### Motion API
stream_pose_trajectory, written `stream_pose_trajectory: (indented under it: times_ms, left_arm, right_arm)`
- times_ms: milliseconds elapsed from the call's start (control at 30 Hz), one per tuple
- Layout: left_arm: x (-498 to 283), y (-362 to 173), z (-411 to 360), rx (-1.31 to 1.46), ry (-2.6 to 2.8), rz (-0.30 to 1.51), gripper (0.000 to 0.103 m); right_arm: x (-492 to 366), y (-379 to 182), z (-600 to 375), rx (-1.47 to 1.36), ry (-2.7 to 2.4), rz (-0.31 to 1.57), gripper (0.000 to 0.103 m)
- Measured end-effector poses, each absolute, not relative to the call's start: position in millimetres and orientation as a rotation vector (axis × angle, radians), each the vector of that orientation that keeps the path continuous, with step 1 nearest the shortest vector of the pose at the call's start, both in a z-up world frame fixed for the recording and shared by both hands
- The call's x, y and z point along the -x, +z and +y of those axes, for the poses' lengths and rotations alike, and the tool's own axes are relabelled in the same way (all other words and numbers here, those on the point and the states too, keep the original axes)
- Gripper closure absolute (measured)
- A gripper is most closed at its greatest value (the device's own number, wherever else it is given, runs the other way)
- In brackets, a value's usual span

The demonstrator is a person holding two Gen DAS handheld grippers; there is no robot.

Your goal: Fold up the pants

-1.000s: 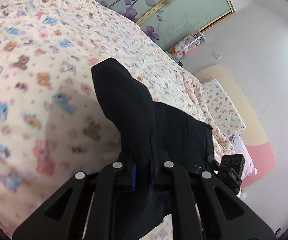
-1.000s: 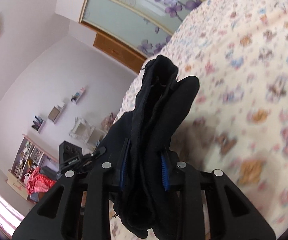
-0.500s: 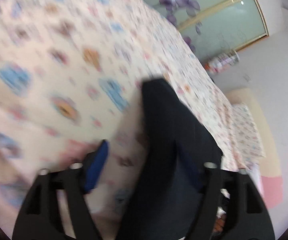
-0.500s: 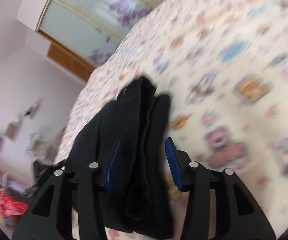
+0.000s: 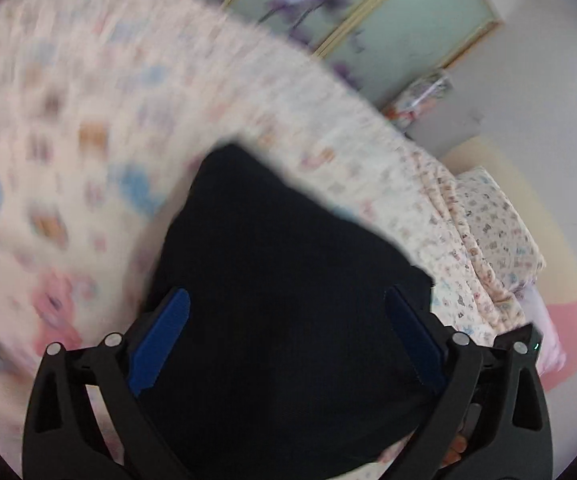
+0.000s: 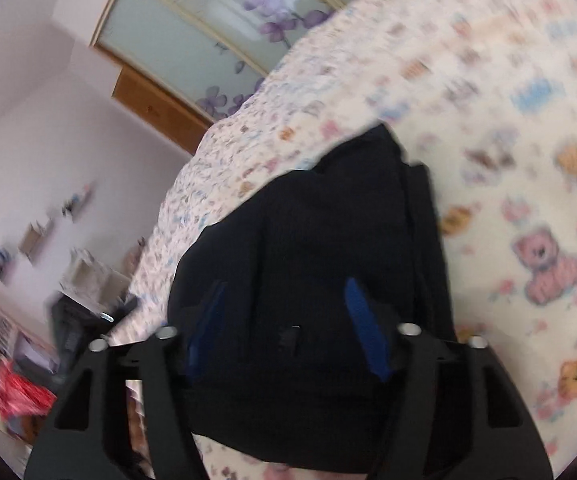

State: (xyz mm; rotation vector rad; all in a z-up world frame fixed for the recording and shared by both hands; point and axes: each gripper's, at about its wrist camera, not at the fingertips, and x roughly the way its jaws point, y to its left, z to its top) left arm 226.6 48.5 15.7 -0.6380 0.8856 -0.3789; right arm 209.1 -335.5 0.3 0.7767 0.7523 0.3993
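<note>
We see a bed (image 5: 88, 92) filling most of both wrist views, its cream cover printed with small bears and cats in pink, blue and orange. Much of the print is smeared by blur. Dark pants (image 5: 288, 280) lie folded in a compact stack on the cover, near the bed's close edge; in the right wrist view the pants (image 6: 328, 240) show layered edges along their right side. At the far right of the left view a pillow (image 5: 496, 216) in the same print sits at the bed's end, with what may be a pale lilac cloth just below it.
</note>
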Motion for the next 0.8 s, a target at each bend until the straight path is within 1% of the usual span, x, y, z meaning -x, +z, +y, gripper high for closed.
stream_pose_trajectory:
  times_ms: [33,67,133,200,233,300,333,367,400,467,600,700,800]
  left_arm:
    - [-228,6,51,0.670,-0.368,0.885,0.012]
    - [-228,2,52,0.679,-0.363,0.864,0.013]
    - [-225,3,46,0.624,-0.350,0.834,0.011]
    - [-222,10,35,0.553,-0.339,0.835,0.008]
    - [-219,17,34,0.541,-0.330,0.832,0.006]
    - [-207,26,37,0.541,-0.307,0.811,0.002]
    - [-197,34,40,0.533,-0.291,0.788,0.002]
    - [-185,41,41,0.510,-0.277,0.758,0.002]
    - [-173,49,40,0.471,-0.258,0.725,0.002]
    - [-147,60,35,0.371,-0.213,0.656,0.002]
    - [-93,71,28,0.187,-0.179,0.577,0.002]
    - [-50,68,27,0.137,-0.127,0.524,0.002]
    - [-26,61,28,0.136,-0.073,0.504,0.002]
  right_arm:
    - [-208,-7,-339,-0.814,0.396,0.749,0.076]
    - [-209,-15,-345,-0.861,0.394,0.749,0.092]
    - [-205,-32,-353,-0.954,0.402,0.747,0.103]
    - [-202,-35,-358,-1.003,0.421,0.744,0.102]
    - [-199,-31,-359,-1.003,0.410,0.749,0.099]
    - [-188,-16,-356,-0.946,0.372,0.735,0.086]
    - [-180,-8,-357,-0.916,0.359,0.719,0.060]
    - [-172,2,-357,-0.878,0.337,0.691,0.017]
    - [-160,13,-356,-0.835,0.295,0.654,0.003]
    - [-139,33,-352,-0.750,0.274,0.562,0.002]
    - [-88,67,-326,-0.504,0.231,0.448,0.001]
    - [-58,75,-302,-0.381,0.215,0.401,0.001]
    - [-28,66,-279,-0.313,0.204,0.394,0.001]
